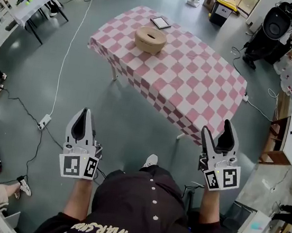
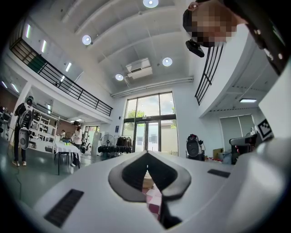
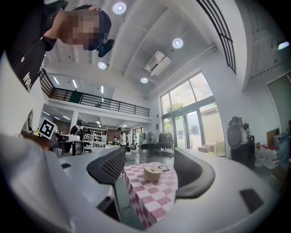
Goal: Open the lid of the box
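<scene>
A round tan box (image 1: 150,39) with its lid on stands on a table with a pink-and-white checked cloth (image 1: 192,87), well ahead of me. Both grippers hang over the grey floor, short of the table and far from the box. My left gripper (image 1: 84,117) has its jaws together with nothing between them. My right gripper (image 1: 219,134) is open and empty. In the right gripper view the box (image 3: 153,173) sits on the cloth (image 3: 152,200) between the spread jaws of the right gripper (image 3: 150,159). The left gripper (image 2: 147,157) view shows only a sliver of the box (image 2: 145,181).
A small dark-framed tablet (image 1: 160,22) lies behind the box. A power strip (image 1: 44,122) and cables lie on the floor to the left. A black machine (image 1: 272,26) and a yellow-lidded bin (image 1: 222,9) stand beyond the table. Shelving (image 1: 287,137) is at the right.
</scene>
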{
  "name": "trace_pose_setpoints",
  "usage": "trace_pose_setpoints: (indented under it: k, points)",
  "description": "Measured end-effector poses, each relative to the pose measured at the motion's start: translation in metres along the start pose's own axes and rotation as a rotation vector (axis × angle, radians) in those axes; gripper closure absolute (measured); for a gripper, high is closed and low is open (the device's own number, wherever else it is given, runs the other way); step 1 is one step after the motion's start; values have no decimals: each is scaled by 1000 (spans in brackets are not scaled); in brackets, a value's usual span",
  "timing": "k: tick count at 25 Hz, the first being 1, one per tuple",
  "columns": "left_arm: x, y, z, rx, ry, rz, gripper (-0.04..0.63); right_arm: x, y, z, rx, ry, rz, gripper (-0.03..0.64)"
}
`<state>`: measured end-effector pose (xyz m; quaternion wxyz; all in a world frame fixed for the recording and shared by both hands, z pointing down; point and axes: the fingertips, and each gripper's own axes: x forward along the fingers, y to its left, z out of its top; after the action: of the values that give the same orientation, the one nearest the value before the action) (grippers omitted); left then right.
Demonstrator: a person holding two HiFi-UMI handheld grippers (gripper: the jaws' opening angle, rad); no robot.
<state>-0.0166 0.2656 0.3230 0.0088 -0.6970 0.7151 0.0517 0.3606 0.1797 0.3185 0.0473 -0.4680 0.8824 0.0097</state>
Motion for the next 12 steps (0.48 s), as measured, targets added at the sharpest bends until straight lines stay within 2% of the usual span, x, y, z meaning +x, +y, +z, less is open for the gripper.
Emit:
trace_pose_setpoints:
  k: [7, 12]
  points:
    - [17, -12, -6, -30, 7, 46, 584, 25, -19, -1, 18, 13, 50, 298]
    - [24, -14, -15, -21, 32, 54, 584, 42, -22, -13, 36, 35, 67, 297]
